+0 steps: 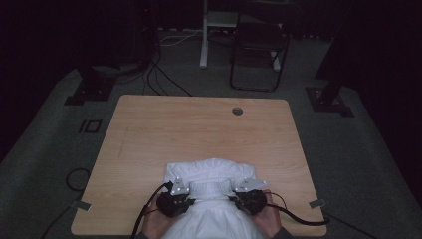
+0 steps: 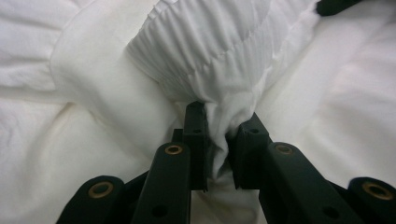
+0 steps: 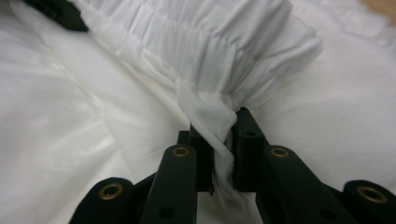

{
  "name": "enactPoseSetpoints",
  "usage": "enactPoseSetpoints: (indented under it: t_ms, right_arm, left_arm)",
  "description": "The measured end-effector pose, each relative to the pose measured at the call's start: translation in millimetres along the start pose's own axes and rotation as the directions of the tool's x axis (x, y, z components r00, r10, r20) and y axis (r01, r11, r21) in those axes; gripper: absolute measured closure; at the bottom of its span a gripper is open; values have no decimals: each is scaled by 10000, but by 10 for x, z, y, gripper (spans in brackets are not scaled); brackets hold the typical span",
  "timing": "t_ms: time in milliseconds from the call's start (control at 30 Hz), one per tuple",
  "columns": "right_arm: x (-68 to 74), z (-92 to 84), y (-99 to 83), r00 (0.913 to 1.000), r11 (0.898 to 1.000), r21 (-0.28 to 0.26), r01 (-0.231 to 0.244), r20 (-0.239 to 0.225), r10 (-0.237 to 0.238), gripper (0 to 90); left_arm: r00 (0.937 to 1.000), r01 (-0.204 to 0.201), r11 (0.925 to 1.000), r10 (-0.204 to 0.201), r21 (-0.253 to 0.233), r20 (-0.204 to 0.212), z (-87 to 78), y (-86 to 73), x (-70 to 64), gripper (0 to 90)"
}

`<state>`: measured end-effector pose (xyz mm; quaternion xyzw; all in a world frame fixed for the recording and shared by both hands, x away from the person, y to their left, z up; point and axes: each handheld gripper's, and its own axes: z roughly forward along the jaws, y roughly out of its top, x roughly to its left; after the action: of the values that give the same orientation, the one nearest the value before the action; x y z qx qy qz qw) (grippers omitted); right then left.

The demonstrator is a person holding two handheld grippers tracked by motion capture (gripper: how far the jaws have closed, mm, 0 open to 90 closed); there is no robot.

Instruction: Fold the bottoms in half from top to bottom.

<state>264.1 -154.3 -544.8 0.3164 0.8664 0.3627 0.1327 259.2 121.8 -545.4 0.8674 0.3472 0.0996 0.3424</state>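
Both grippers clenched on the white garment's gathered waistband, at the table's near edge.

Left gripper (image 1: pixel 175 198) sits at the left end of the shirred band (image 1: pixel 211 189), its jaws nearly closed and pinching a bunched fold of the garment (image 2: pixel 219 135) between the pads. Right gripper (image 1: pixel 249 195) sits at the band's right end, jaws likewise almost together on a twisted tuck of cloth (image 3: pixel 212 126). The garment (image 1: pixel 211 172) lies on the table (image 1: pixel 199 124) just beyond the band, with its skirt part hanging over the near edge. To do this step well, both hands should probably keep level with each other and hold the band taut between them, so the thin cloth lies flat and does not slip from either pinch.
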Motion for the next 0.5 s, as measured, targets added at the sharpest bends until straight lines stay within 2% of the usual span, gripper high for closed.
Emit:
enactPoseSetpoints:
  t_ms: [67, 100, 233, 400, 500]
  right_arm:
    - [1, 74, 12, 9997, 9994, 305, 146, 187, -151, 812]
    - [-7, 104, 25, 9996, 9990, 401, 175, 228, -184, 813]
    - [-116, 190, 108, 9991, 9984, 539, 196, 356, -215, 817]
    - [-335, 320, 236, 9989, 9989, 458, -66, 458, 45, 819]
    - [-486, 417, 329, 9981, 9993, 341, -153, 600, 132, 819]
  left_arm:
    - [9999, 120, 9999, -120, -69, 73, 48, 15, 52, 786]
    - [10000, 47, 10000, -47, -34, 30, 60, 33, 74, 786]
    - [9991, -184, 9998, 180, -115, -387, 134, 119, 135, 787]
    - [9979, -282, 9993, 268, -229, -587, 258, 275, 338, 787]
    - [9954, -450, 9988, 432, -198, -853, 340, 398, 469, 787]
